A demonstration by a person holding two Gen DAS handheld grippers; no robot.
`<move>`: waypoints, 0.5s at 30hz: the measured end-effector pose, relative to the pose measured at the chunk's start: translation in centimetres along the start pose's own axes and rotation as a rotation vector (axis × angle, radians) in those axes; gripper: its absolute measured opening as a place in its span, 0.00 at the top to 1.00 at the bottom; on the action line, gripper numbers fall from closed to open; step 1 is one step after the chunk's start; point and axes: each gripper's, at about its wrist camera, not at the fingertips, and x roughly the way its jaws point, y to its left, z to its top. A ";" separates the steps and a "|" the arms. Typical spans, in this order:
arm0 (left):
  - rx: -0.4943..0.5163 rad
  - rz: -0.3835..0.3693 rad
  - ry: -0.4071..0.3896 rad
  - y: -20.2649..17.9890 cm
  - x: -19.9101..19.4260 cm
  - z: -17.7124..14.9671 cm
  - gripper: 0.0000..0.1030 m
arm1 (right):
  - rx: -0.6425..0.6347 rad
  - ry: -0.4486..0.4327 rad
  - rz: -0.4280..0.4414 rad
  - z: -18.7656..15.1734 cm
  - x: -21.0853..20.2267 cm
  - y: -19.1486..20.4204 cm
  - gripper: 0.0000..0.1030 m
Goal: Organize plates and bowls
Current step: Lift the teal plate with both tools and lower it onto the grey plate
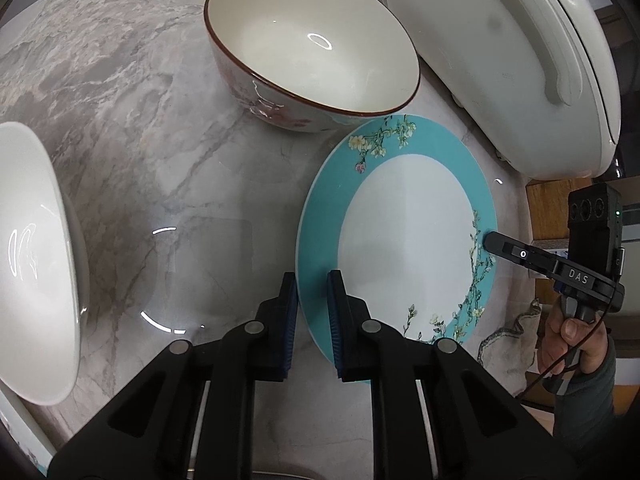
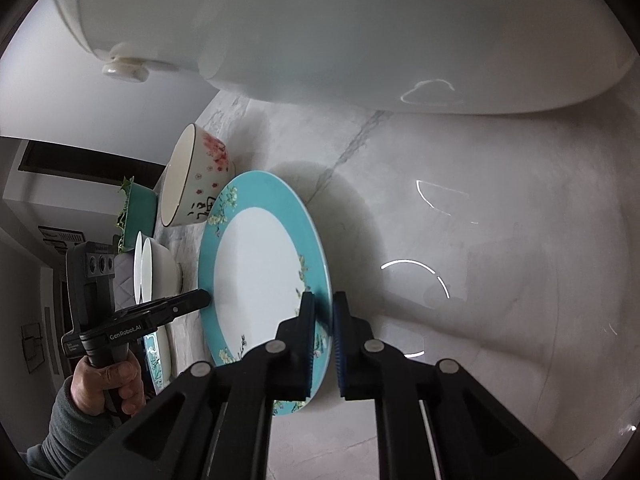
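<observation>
A turquoise-rimmed plate (image 1: pixel 400 236) with a white centre and blossom pattern is held between both grippers over the marble counter (image 1: pixel 140 140). My left gripper (image 1: pixel 313 320) is shut on its near rim. My right gripper (image 2: pixel 323 344) is shut on the opposite rim of the plate (image 2: pixel 256 272); it also shows in the left wrist view (image 1: pixel 490 242). A floral bowl (image 1: pixel 312 52) with a brown rim stands just beyond the plate. A white bowl (image 1: pixel 36 264) sits at the left, on another turquoise plate (image 2: pixel 154 356).
A large white appliance (image 1: pixel 500 52) lies at the right, close to the plate and floral bowl. A teal planter (image 2: pixel 138 216) stands beyond the bowls. The counter's wooden edge (image 1: pixel 548 208) is at the right.
</observation>
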 end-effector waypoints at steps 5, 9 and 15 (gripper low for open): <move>0.005 -0.004 -0.009 0.1 -1.3 -0.9 0.88 | 0.006 0.002 0.007 -0.2 -0.3 0.7 0.90; 0.004 -0.007 -0.020 0.2 -2.8 -2.1 0.88 | -0.007 0.003 0.013 -0.7 -0.6 1.8 0.89; -0.012 -0.009 -0.044 0.8 -5.5 -4.8 0.88 | -0.037 0.015 0.027 -1.9 -0.8 3.8 0.90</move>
